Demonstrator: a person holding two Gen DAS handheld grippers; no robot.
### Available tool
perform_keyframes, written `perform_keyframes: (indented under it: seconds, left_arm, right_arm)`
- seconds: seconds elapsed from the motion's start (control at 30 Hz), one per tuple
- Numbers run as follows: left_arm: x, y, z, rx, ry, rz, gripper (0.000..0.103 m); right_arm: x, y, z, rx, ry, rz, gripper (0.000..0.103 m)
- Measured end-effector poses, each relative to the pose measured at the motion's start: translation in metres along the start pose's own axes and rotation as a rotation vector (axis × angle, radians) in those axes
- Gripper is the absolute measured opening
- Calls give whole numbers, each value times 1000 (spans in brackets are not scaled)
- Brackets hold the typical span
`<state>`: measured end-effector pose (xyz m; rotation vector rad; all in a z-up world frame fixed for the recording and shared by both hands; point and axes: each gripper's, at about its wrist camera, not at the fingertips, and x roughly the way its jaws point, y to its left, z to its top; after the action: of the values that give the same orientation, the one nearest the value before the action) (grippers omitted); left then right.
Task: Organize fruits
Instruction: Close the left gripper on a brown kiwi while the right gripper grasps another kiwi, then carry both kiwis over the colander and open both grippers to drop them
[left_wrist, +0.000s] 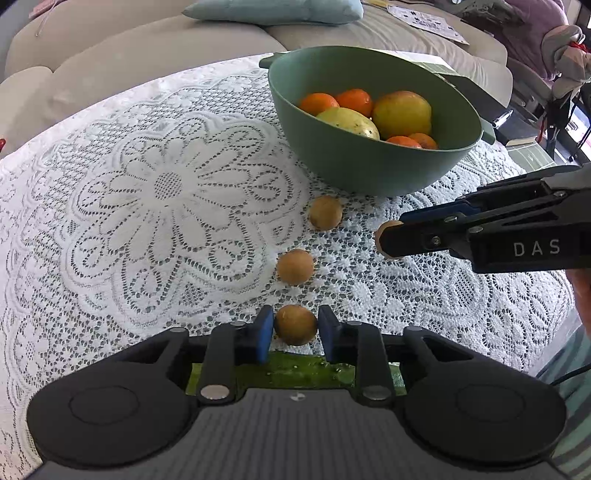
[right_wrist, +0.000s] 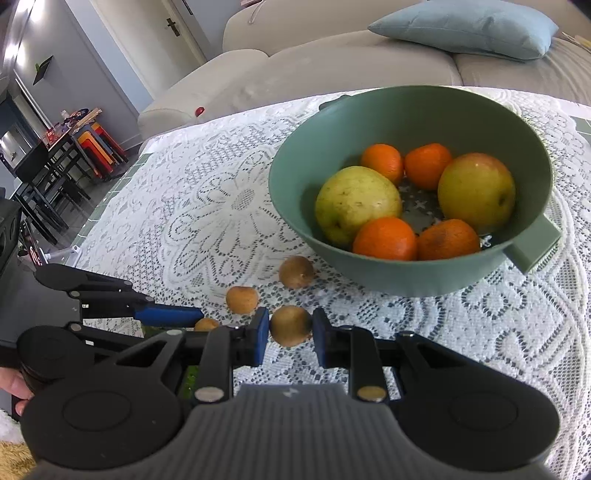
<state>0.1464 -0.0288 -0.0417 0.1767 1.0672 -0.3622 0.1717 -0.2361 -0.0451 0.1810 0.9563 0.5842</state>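
Bowl of green plastic lies ahead-right of my right claw, both claws clamped on small brown round fruits.

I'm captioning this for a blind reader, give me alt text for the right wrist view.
The right gripper is shut on a small round brown fruit above a white lace tablecloth. Behind it a green plastic bowl holds four oranges and two yellow-green apples. Two more brown fruits lie loose before the bowl, and the left gripper grips another at lower left.
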Motion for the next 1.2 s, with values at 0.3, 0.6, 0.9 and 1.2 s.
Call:
perform_keyframes:
  seconds: [0.3,0.6,0.9,1.2]
  left_arm:
    - [9,-5,4,-10,12,18,30]
    - [-20,-10,4,-24,-104,42,30]
    - [-56,-10,21,-111,-318,7,30]
    - [-63,-12,56,-177,-451,-35,30]
  right_arm:
    - [4,-1,0,-8,16,-7,22]
    - [-21,19,-1,-120,-92,12,22]
    - [-65,41,0,-243,-359,-81,22]
    - [-62,33,18,-257,-415,-197,22]
